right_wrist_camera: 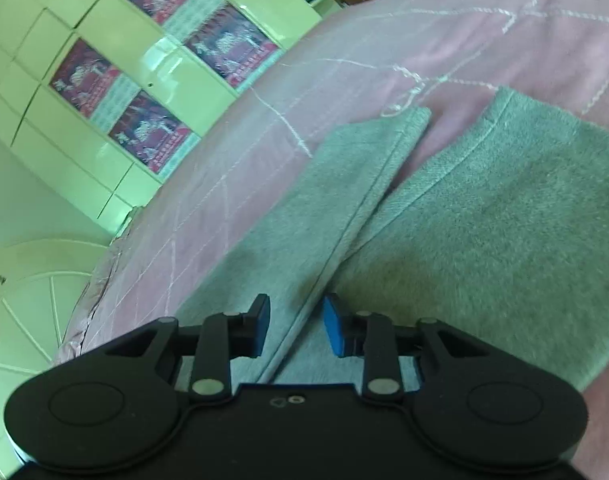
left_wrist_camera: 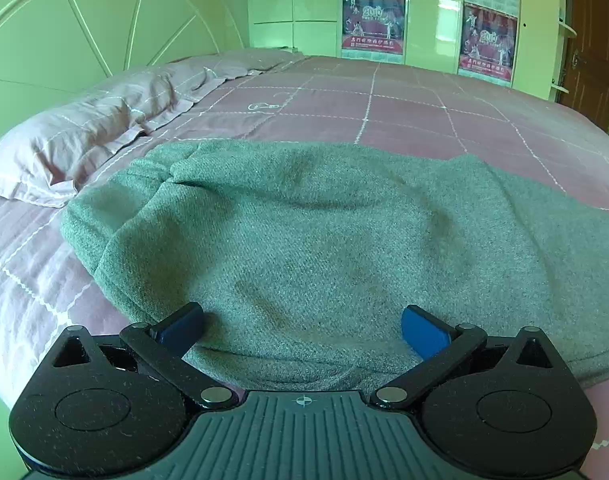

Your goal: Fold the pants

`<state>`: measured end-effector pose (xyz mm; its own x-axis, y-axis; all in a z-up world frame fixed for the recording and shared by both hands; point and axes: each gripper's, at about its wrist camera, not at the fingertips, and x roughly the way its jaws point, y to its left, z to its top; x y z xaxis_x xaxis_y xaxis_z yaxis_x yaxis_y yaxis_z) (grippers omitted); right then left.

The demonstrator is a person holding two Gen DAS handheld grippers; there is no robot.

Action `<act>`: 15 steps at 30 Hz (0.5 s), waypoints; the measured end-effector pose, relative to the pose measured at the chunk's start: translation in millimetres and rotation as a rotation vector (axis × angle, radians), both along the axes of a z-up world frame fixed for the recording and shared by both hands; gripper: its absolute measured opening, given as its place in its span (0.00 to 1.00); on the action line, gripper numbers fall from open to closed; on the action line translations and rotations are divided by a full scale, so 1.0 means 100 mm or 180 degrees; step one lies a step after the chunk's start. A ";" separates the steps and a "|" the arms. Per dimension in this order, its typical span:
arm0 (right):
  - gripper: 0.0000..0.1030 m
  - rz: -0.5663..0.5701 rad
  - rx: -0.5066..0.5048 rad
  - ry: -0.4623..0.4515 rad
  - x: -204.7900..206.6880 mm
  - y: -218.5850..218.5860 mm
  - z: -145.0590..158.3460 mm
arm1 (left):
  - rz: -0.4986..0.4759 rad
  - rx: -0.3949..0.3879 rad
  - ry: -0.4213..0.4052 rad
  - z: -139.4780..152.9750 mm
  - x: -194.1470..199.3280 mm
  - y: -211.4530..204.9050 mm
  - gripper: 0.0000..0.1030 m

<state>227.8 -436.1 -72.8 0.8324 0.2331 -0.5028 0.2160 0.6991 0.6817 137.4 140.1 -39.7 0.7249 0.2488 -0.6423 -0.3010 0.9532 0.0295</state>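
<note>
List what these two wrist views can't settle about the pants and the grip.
- Left wrist: near hem of the pants is hidden under the left gripper body; right side cut off by the frame edge.
- Right wrist: pant legs are motion-blurred; whether the right gripper fingers pinch the seam edge between them is unclear.
- Waistband is not identifiable in either view.
- The bed edges are cut off.

The grey-green knitted fabric pants (left_wrist_camera: 304, 232) are running out past the right edge of the left wrist view, and the black left gripper (left_wrist_camera: 302, 326) body is covering their near hem. In the right wrist view the whole scene is blurring; the red-and-white wardrobe posters (right_wrist_camera: 152, 136) are staying unreadable.
</note>
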 end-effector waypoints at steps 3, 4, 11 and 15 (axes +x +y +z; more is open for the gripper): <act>0.17 -0.0091 0.0186 0.0078 0.17 -0.11 -0.04 | -0.0006 -0.0004 0.0019 0.00 0.02 0.00 1.00; 0.02 -0.0094 0.0209 0.0129 0.22 -0.14 -0.05 | -0.0008 -0.0012 0.0021 0.00 0.03 0.00 1.00; 0.00 0.0156 -0.0410 -0.1131 -0.44 0.01 0.95 | -0.0027 -0.0065 0.0013 0.01 0.04 0.04 1.00; 0.00 0.0071 -0.0382 -0.0251 -0.70 -0.13 0.32 | -0.0046 -0.0080 0.0000 -0.01 0.04 0.08 1.00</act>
